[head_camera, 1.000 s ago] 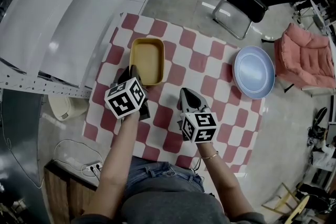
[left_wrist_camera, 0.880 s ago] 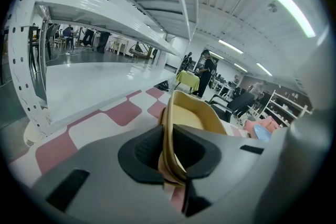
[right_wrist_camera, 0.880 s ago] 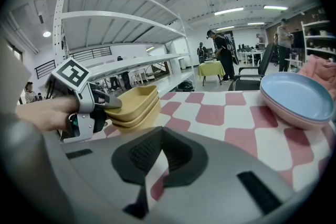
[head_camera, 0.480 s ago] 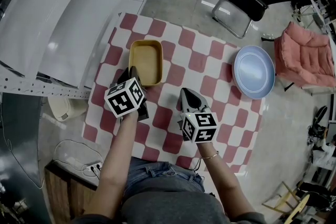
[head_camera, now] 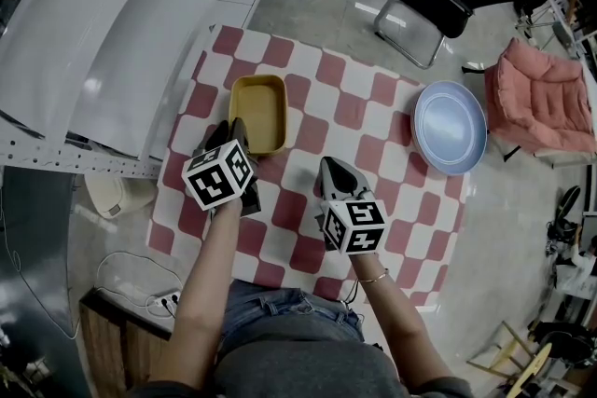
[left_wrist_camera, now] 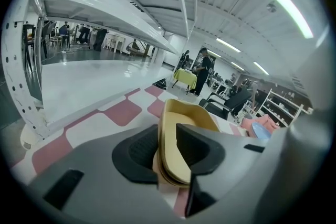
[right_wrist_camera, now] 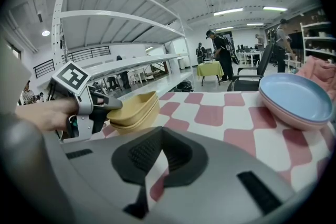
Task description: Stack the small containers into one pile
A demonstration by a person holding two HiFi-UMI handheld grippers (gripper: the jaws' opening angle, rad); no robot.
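A stack of yellow rectangular containers (head_camera: 259, 112) rests on the red-and-white checked table (head_camera: 373, 163). My left gripper (head_camera: 233, 133) is at the stack's near short end. In the left gripper view the stack's rim (left_wrist_camera: 181, 113) stands between the two pads, and my left gripper (left_wrist_camera: 167, 152) has its jaws opening around it. My right gripper (head_camera: 334, 171) hovers over the table's middle, to the right of the stack, shut and empty. In the right gripper view my right gripper (right_wrist_camera: 157, 136) faces the yellow stack (right_wrist_camera: 134, 110), with the left gripper at its end.
Light blue plates (head_camera: 451, 128) sit piled at the table's right edge, also large at the right (right_wrist_camera: 294, 97). A white shelf (head_camera: 112, 42) runs along the table's left side. A black chair (head_camera: 438, 0) and a pink cushion (head_camera: 546, 102) stand beyond the table.
The left gripper has eased back slightly toward me at the stack's near end. The yellow stack stays on the table. The right gripper has not moved.
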